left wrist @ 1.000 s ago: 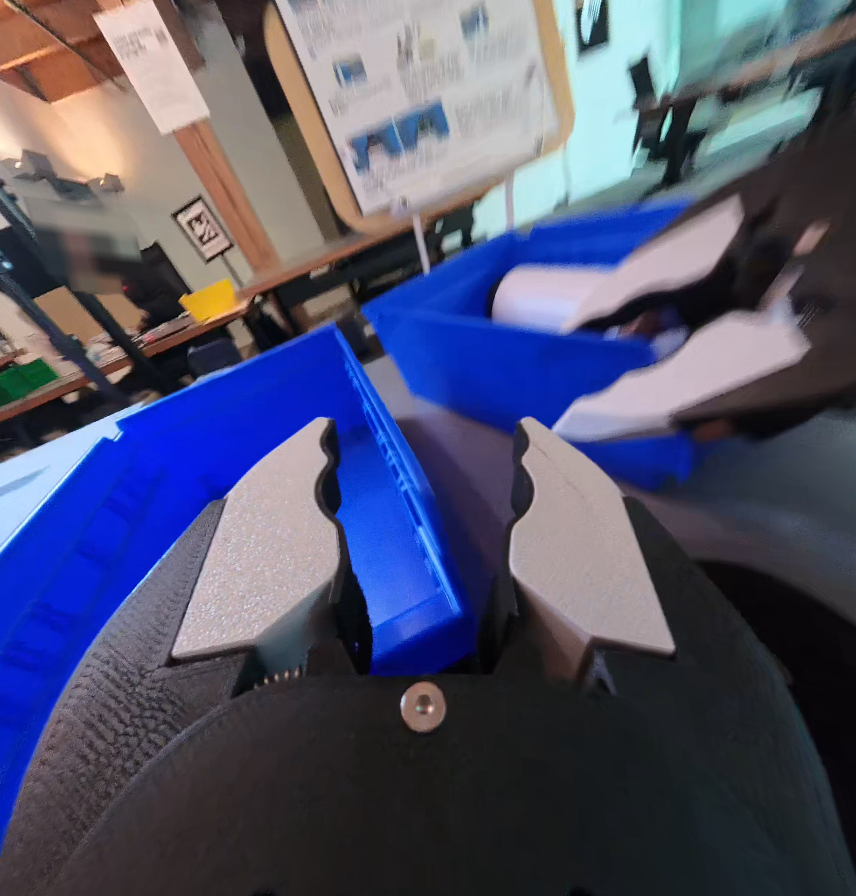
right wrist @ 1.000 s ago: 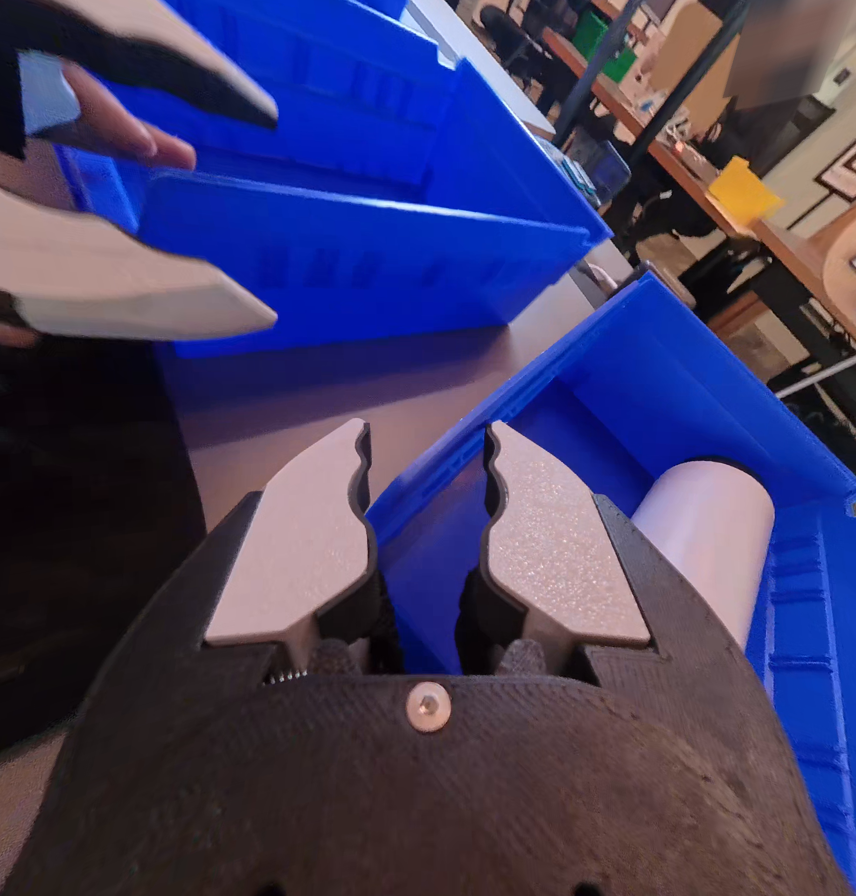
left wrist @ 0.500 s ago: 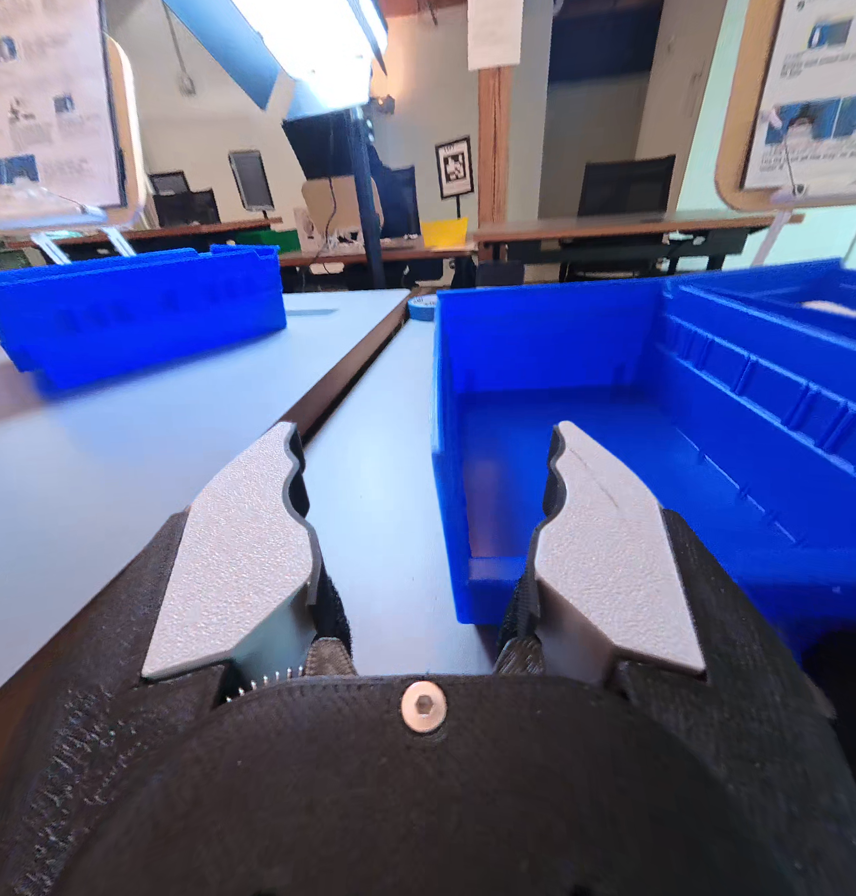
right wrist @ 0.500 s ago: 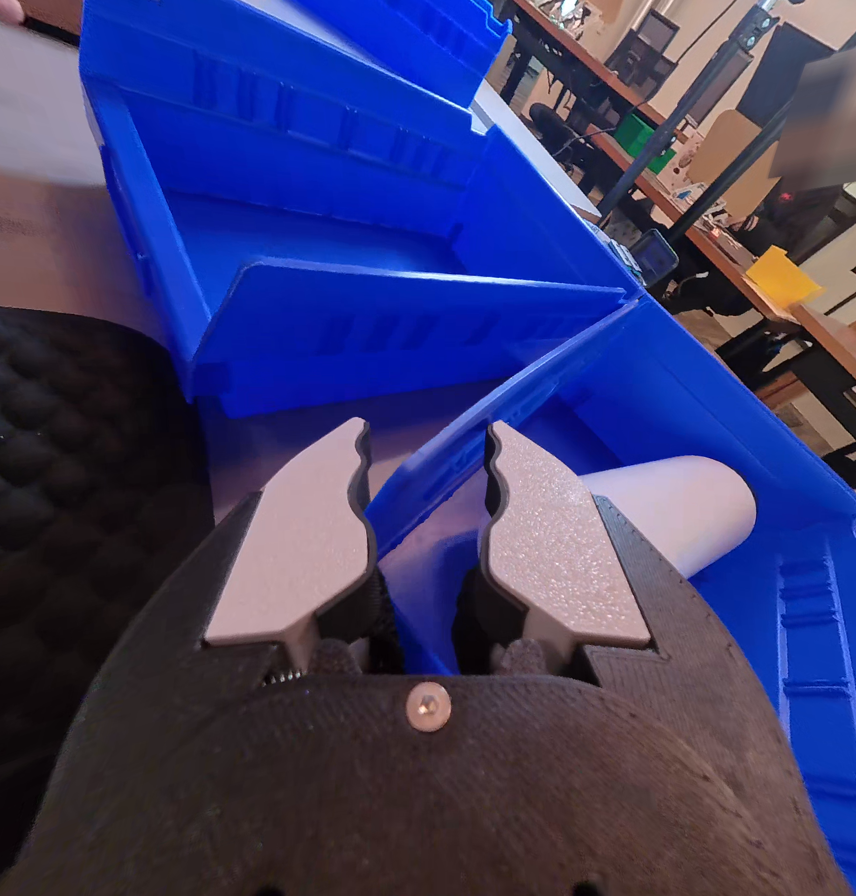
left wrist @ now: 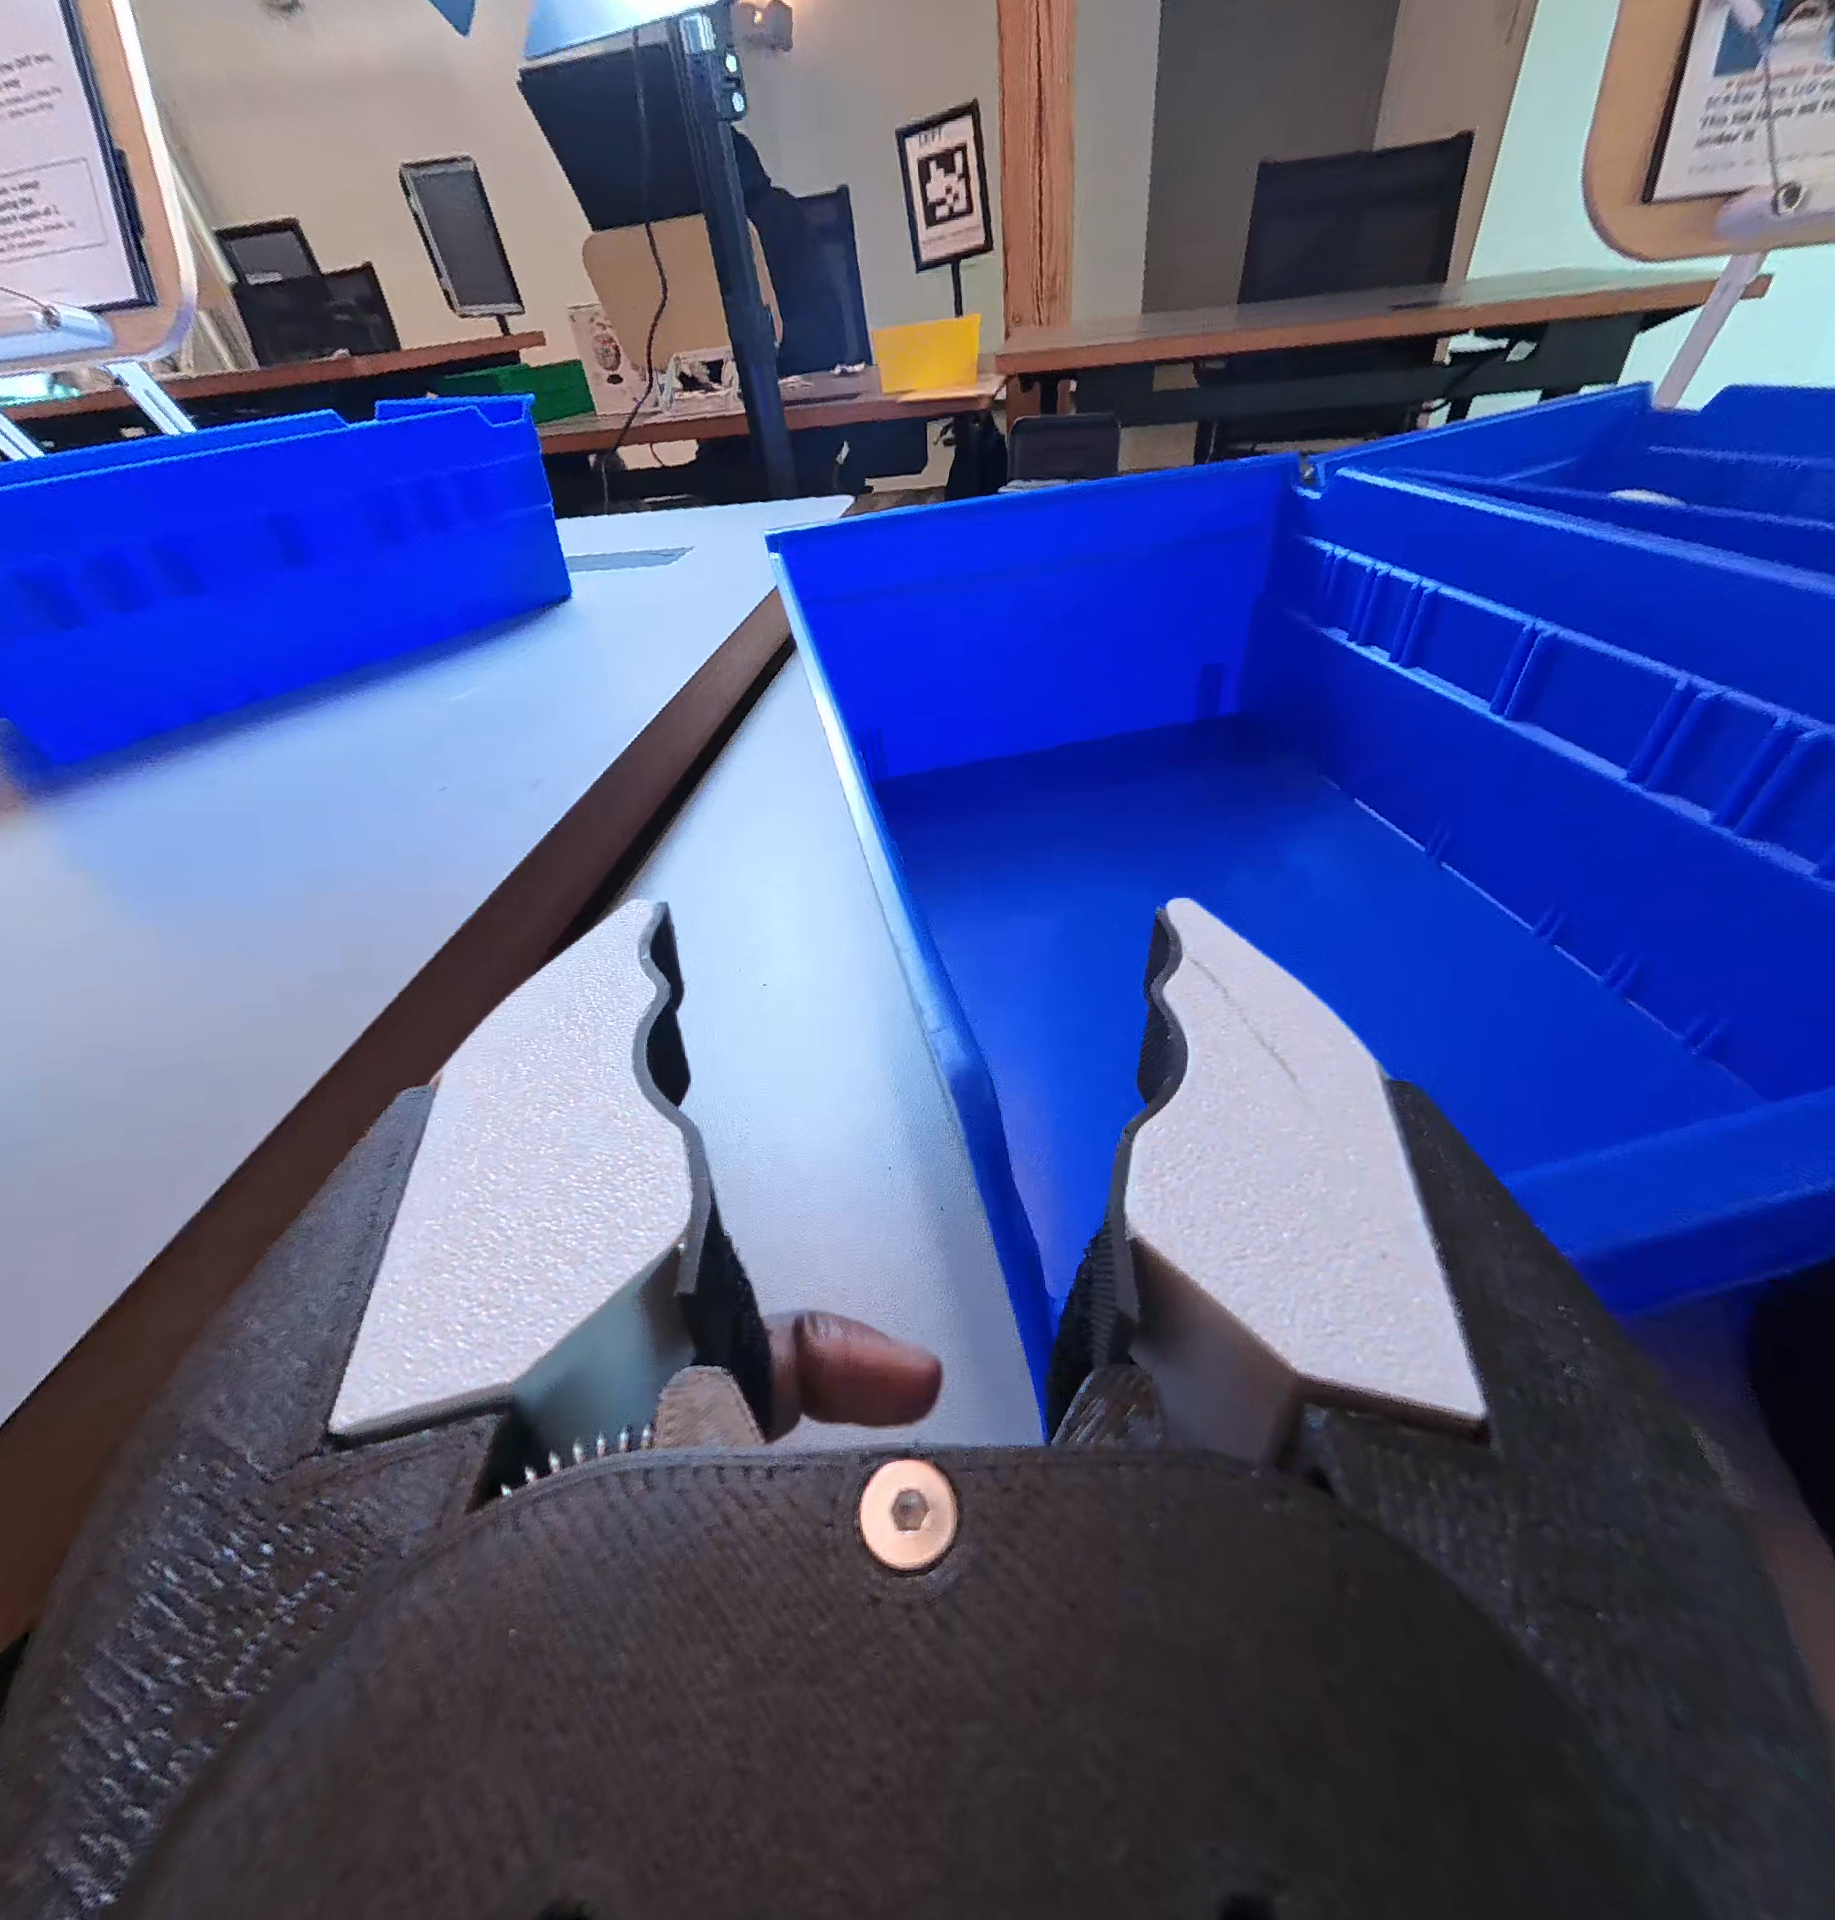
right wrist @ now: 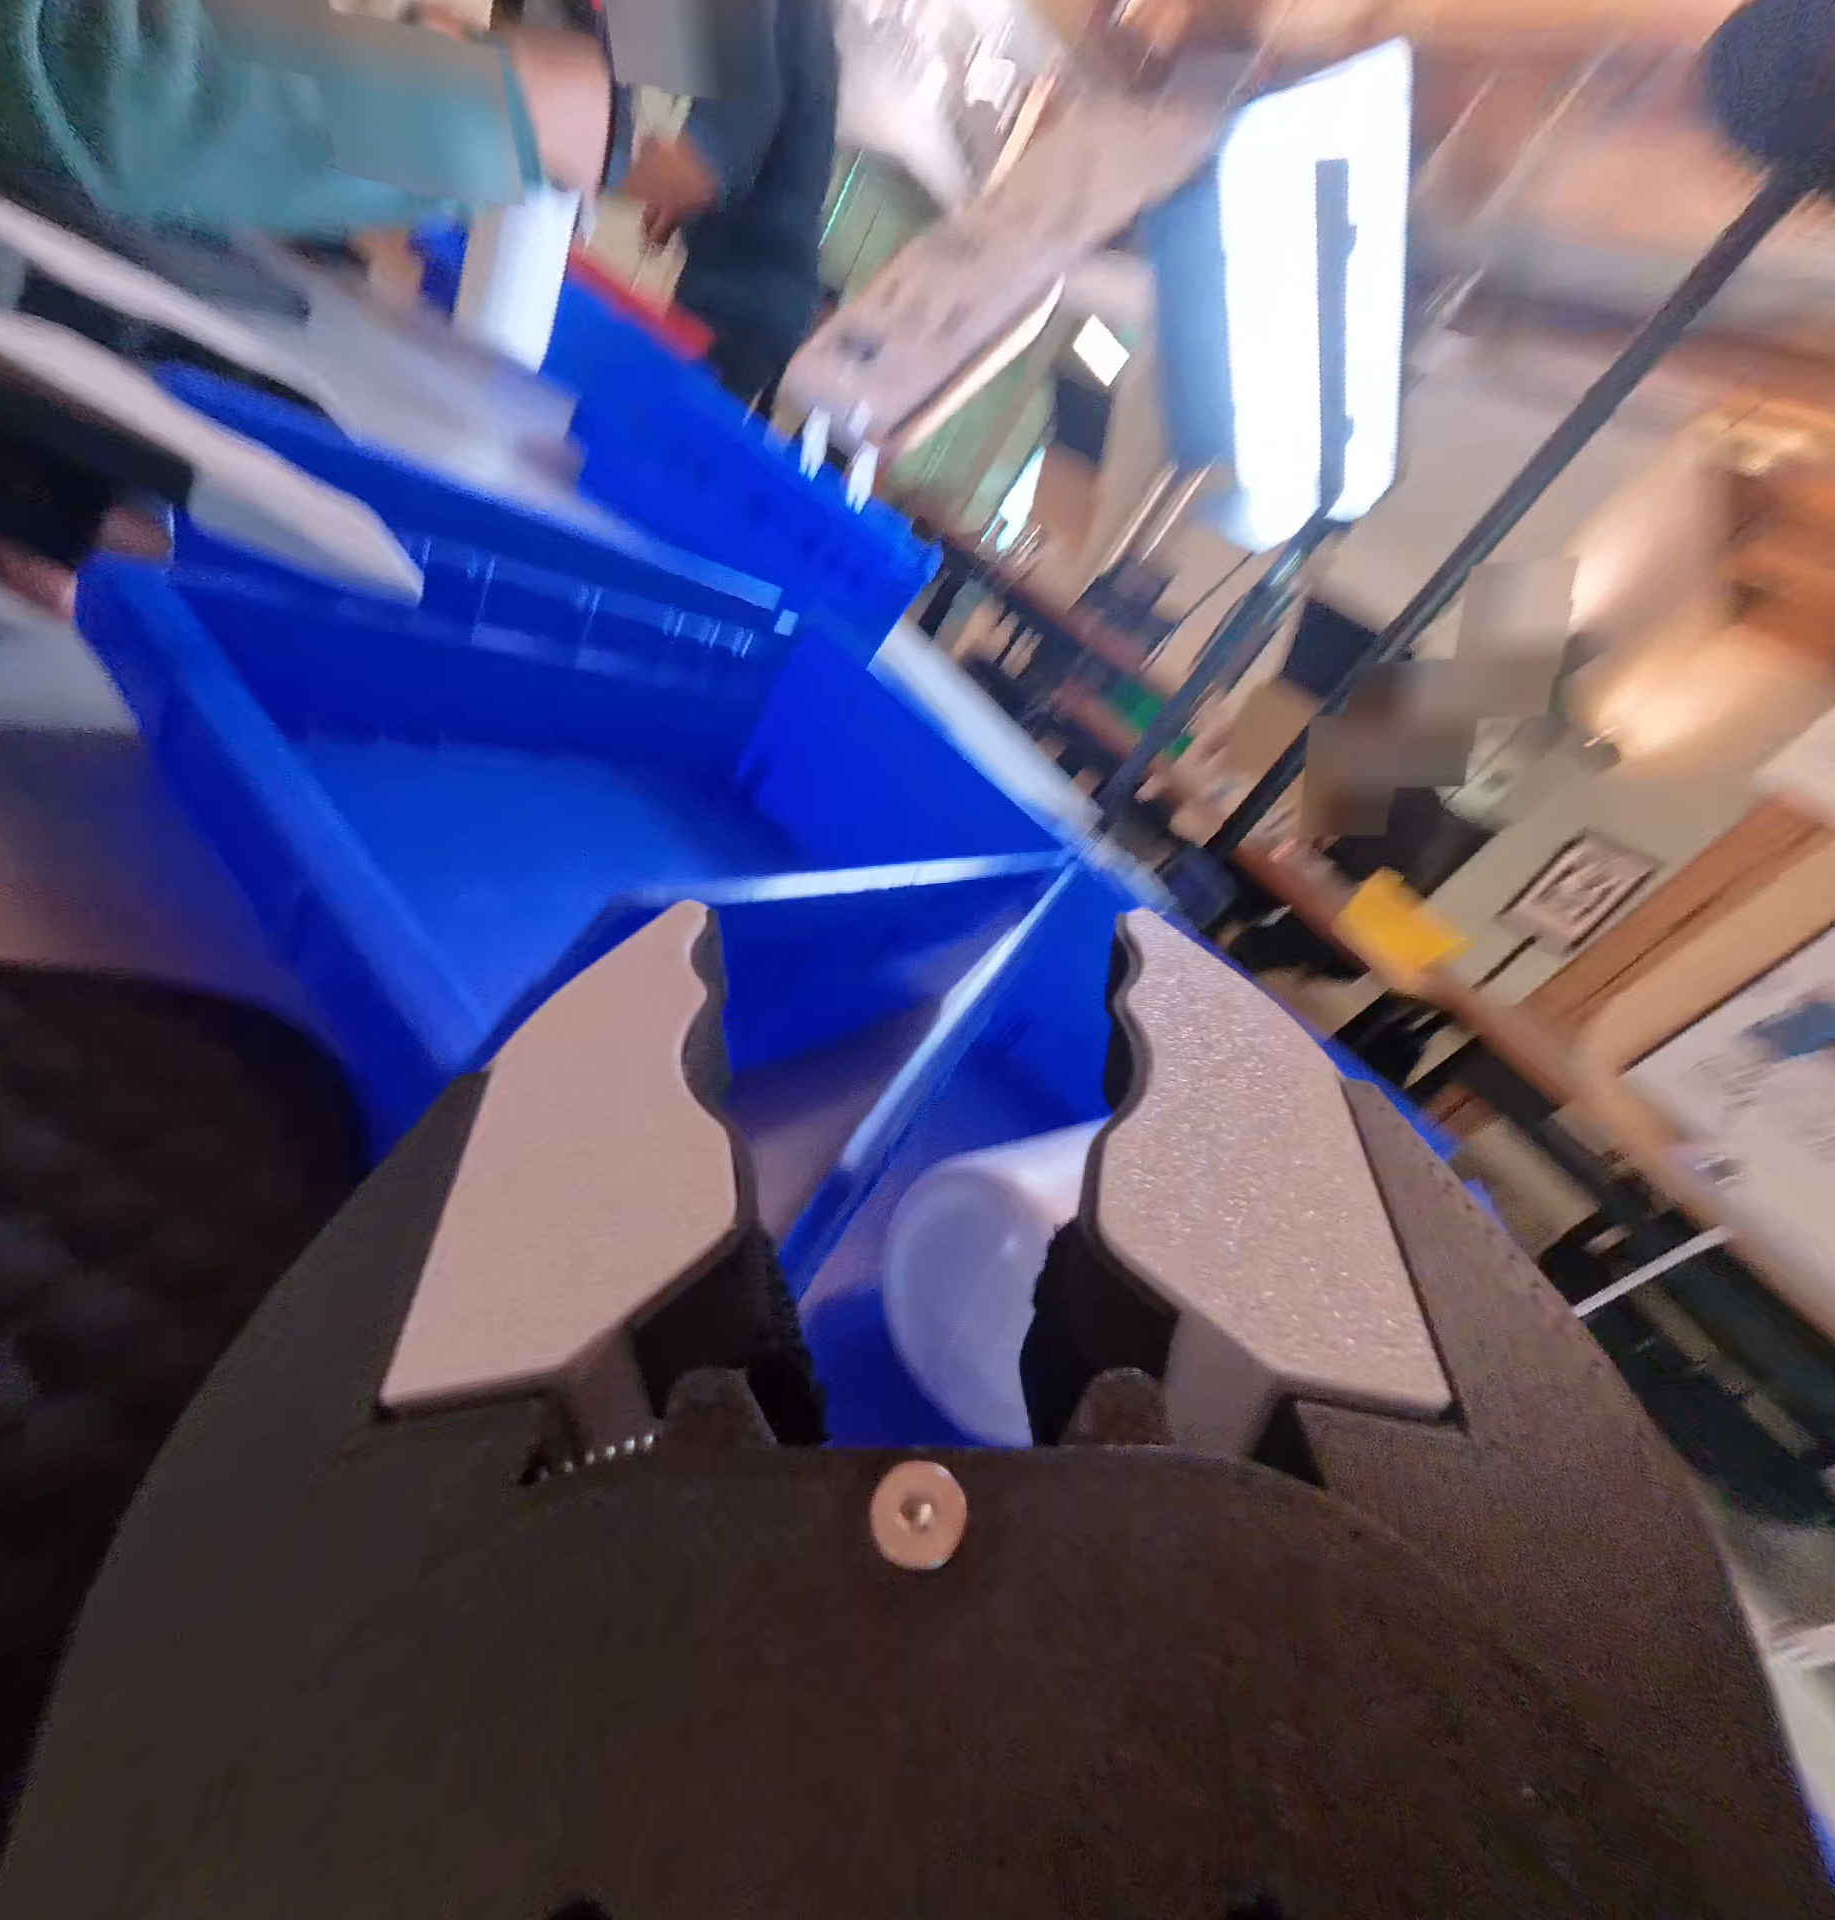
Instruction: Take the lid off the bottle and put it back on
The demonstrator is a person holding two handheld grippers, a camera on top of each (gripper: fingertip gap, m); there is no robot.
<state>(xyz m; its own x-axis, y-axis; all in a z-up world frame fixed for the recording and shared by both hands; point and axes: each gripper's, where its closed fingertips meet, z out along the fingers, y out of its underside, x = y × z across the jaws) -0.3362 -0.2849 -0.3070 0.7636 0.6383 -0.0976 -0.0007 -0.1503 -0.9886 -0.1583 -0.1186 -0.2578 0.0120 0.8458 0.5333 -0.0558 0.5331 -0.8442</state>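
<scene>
Right now, at the table:
Left gripper (left wrist: 908, 940): fingers spread wide, nothing between them, hanging over the grey table (left wrist: 269, 883) at the near wall of a blue bin (left wrist: 1308, 935).
Fingertip (left wrist: 856, 1377): peeks out beneath its base.
Right gripper (right wrist: 908, 945): fingers apart, nothing gripped.
Bottle (right wrist: 970, 1278): white, lying on its side in another blue bin (right wrist: 1048, 1039), just below the right gripper.
Lid: can't make it out.

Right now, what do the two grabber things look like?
Both look the same. The left tool and the right tool each have two pale grey, grainy fingers with wavy inner edges and black ridged lining. They sit on a rough black body with a woven-looking texture, with one silver screw in the middle. No cables or sleeves show.
</scene>
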